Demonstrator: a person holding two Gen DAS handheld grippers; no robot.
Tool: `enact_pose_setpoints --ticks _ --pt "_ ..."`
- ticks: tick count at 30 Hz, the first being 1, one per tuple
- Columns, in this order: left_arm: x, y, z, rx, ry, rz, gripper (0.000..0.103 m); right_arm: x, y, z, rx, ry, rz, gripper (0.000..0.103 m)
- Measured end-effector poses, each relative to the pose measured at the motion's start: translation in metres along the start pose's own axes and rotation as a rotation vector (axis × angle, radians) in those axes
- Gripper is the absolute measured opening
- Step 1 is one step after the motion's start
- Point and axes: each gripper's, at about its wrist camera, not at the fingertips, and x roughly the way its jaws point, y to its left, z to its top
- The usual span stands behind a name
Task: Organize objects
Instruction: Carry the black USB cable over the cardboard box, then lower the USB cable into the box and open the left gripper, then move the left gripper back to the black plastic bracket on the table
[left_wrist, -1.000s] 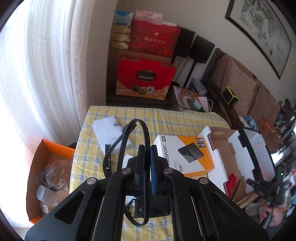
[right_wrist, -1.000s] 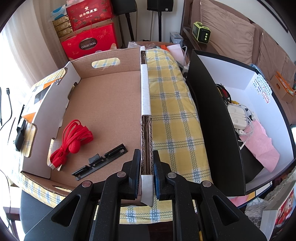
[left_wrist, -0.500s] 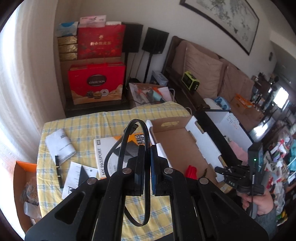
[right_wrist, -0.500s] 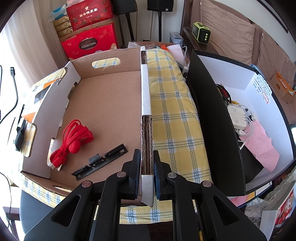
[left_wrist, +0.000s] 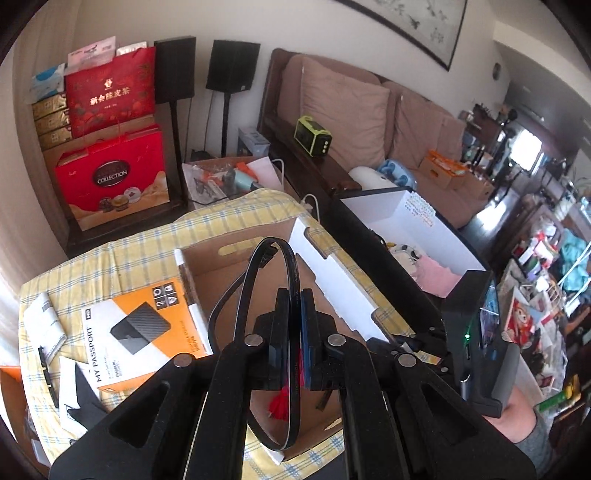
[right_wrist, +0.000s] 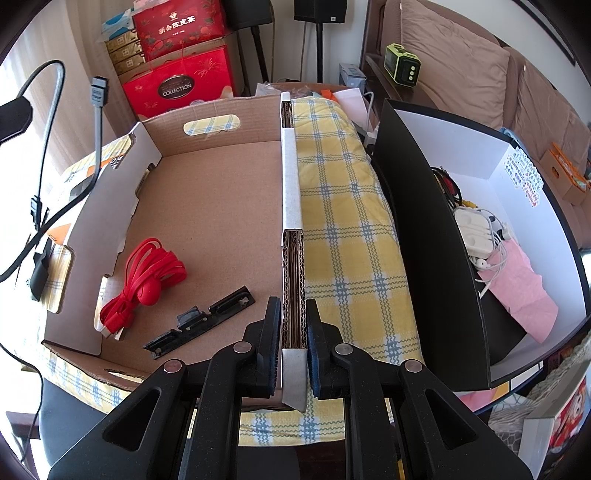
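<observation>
- The left gripper (left_wrist: 295, 332) is pressed together on a black cable (left_wrist: 291, 266), which loops up above the fingertips and hangs in a second loop below them.
- Seen from the right wrist, the cable's grey plug (right_wrist: 99, 92) hangs in the air off to the far left, outside the box.
- The right gripper (right_wrist: 293, 325) pinches the right wall of the cardboard box (right_wrist: 221, 192); the corrugated edge stands between its fingers.
- Inside the box, left of the right gripper, lie a red cable bundle (right_wrist: 147, 277) and a black plastic strip (right_wrist: 201, 321), just beside each other and not touching.
- From the left wrist, the box's floor lies right under the held cable.
- Left of the left gripper, an orange drive box (left_wrist: 147, 328) lies on the checked tablecloth (left_wrist: 147, 254), touching the cardboard box's left wall.
- Further left lie white papers (left_wrist: 44, 321) and a small black part (left_wrist: 44, 360).
- Right of the right gripper, past a strip of tablecloth, stands a black bin (right_wrist: 436, 240) with white chargers (right_wrist: 476, 232) and a pink bag (right_wrist: 524, 284) inside.
</observation>
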Motion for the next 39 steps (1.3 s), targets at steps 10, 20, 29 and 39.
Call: enact_pose_setpoints --ticks 10,20,29,39 --pt "0.062 -0.047 -0.019 0.115 0.103 0.036 0.005 0.000 -0.001 -0.001 0.001 0.000 -0.002 0.013" --pt "0.093 -0.053 -0.038 0.115 0.166 0.024 0.036 -0.001 -0.001 -0.002 0.000 0.001 -0.001 0.014" --pt "0.051 -0.020 -0.022 0.040 0.090 0.016 0.059 -0.002 0.000 -0.003 -0.001 0.001 -0.002 0.014" --pt "0.018 0.027 -0.019 -0.030 0.065 0.069 0.065 -0.003 0.003 -0.001 -0.004 0.004 -0.007 0.015"
